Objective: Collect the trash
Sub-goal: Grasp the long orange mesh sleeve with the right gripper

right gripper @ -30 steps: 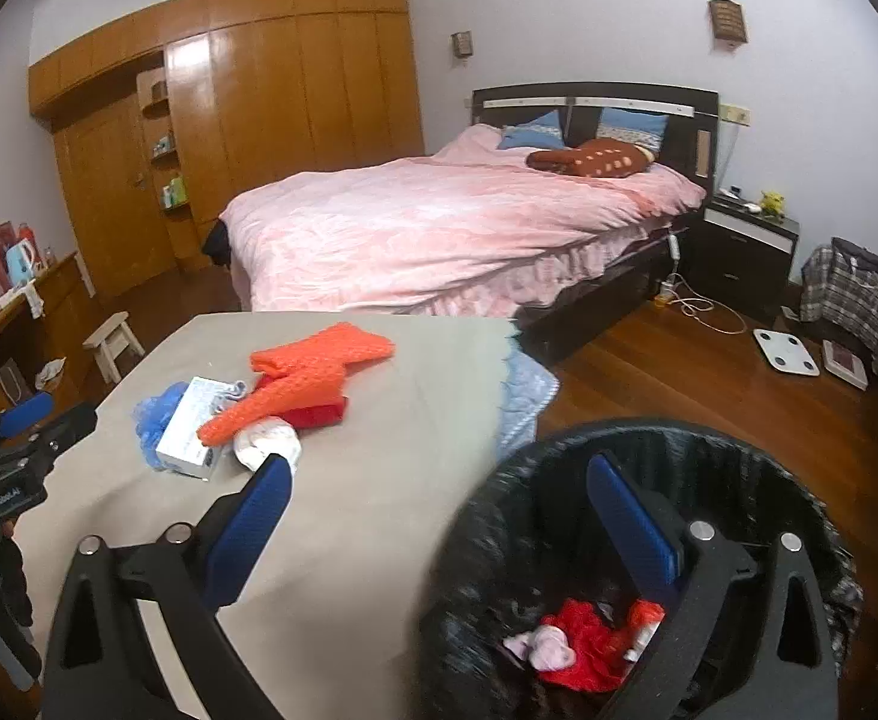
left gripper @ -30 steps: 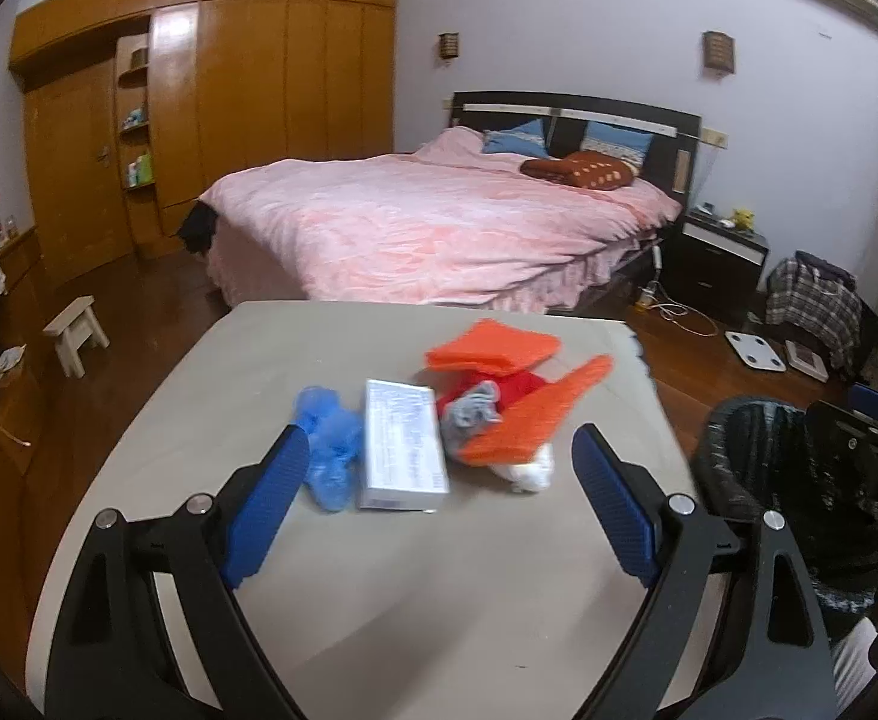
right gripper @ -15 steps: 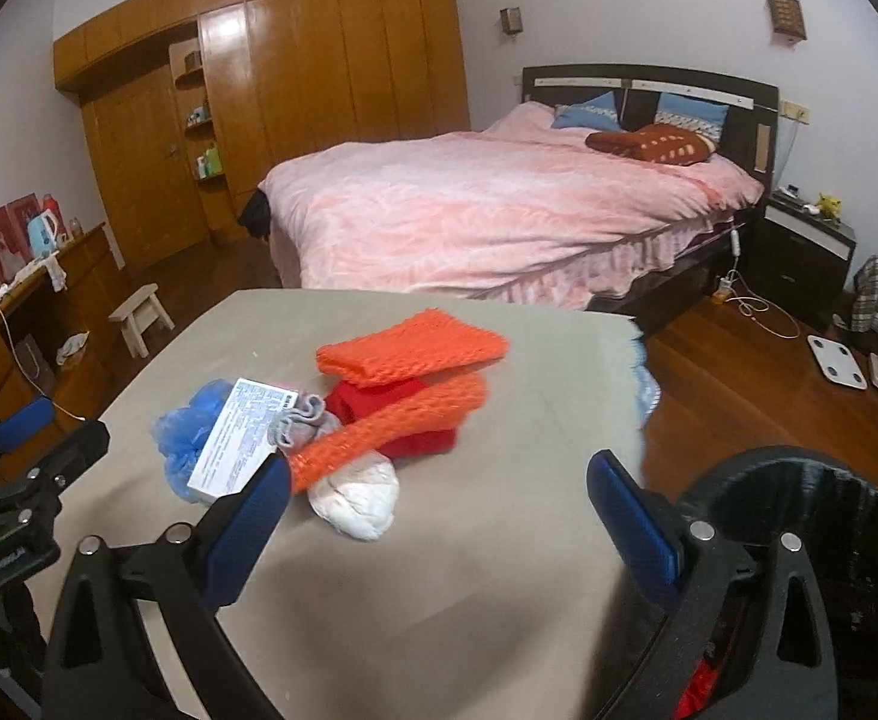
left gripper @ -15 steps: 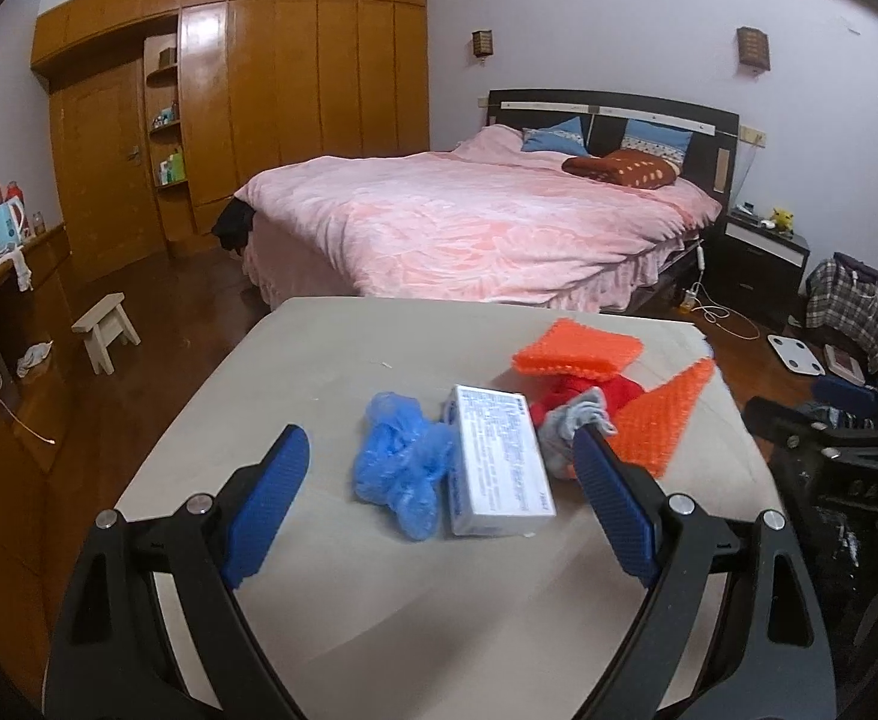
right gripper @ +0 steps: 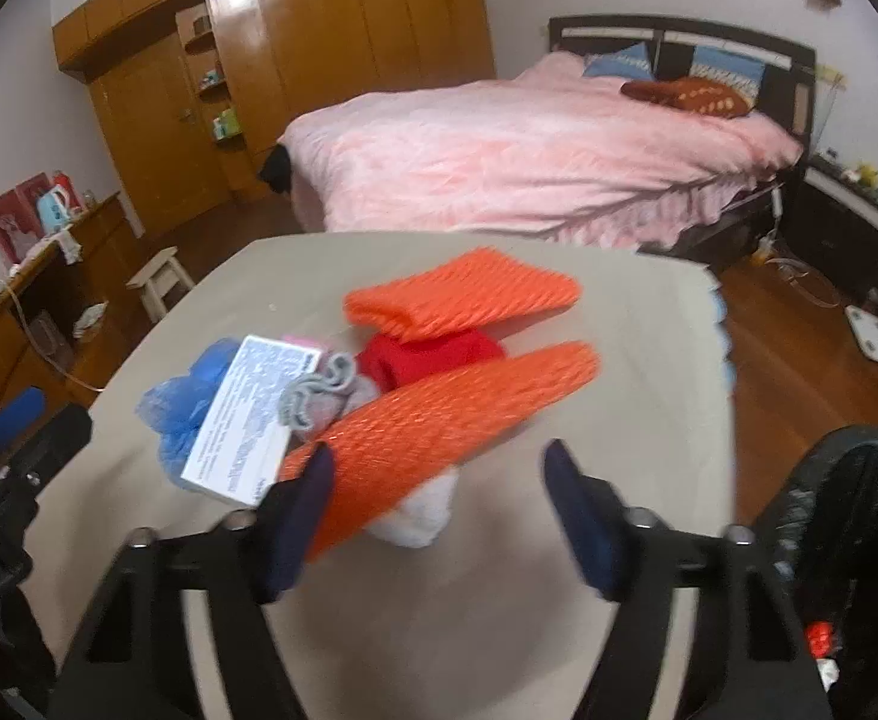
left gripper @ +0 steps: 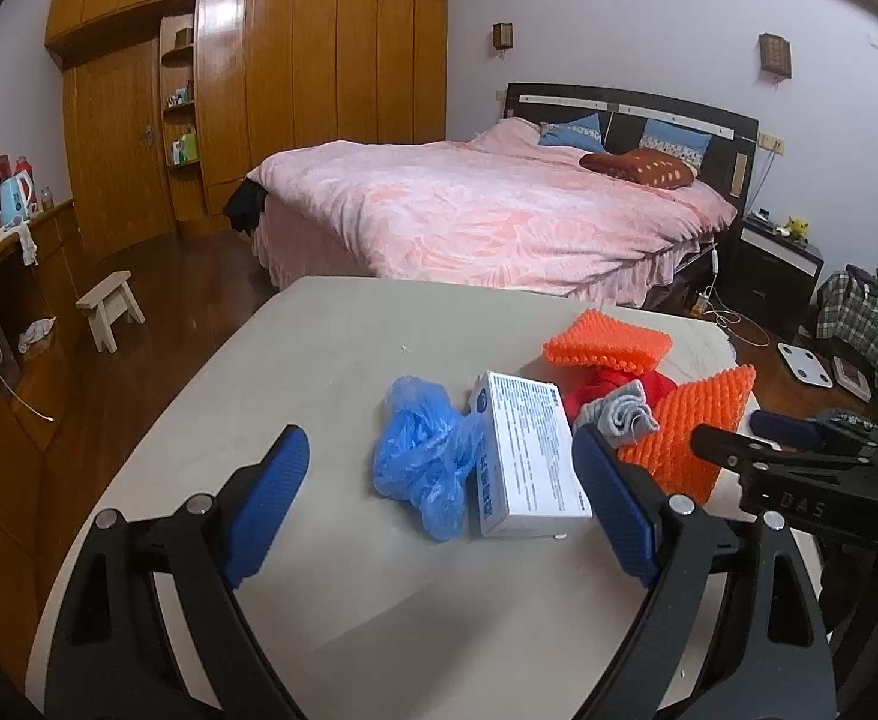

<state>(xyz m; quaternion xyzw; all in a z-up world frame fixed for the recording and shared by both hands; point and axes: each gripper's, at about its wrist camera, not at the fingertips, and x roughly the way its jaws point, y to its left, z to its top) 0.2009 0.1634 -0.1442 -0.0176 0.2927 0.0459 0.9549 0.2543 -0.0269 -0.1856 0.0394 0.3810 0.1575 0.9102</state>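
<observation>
Trash pile sits on the grey table (left gripper: 318,360), toward its right side, with the bed (left gripper: 487,210) behind it. Left gripper (left gripper: 439,504) is released, jaws spread wide, hovering low over the table; the blue plastic bag (left gripper: 420,456) and the white box (left gripper: 529,456) lie in the gap between its blue pads (left gripper: 270,480), neither pad touching them. Bag and box are touching each other, box to the right. Right of the box: a grey sock (left gripper: 619,414), a red cloth (left gripper: 607,384), and two orange foam nets, one orange net at the back (left gripper: 607,342) and one long orange net at the front (left gripper: 691,420) lying over the pile. Right gripper (right gripper: 439,498) is closing, jaws about half spread. The long orange net's (right gripper: 439,420) near end and a white wad (right gripper: 426,510) under it are between its fingers; the left finger (right gripper: 300,516) looks right against the net, the right one is clear of it, so no grip yet. View is motion-blurred, so contact on the left pad is uncertain. Black-lined trash bin (right gripper: 847,540) stands just off the table's right edge, with red and white scraps visible inside.
</observation>
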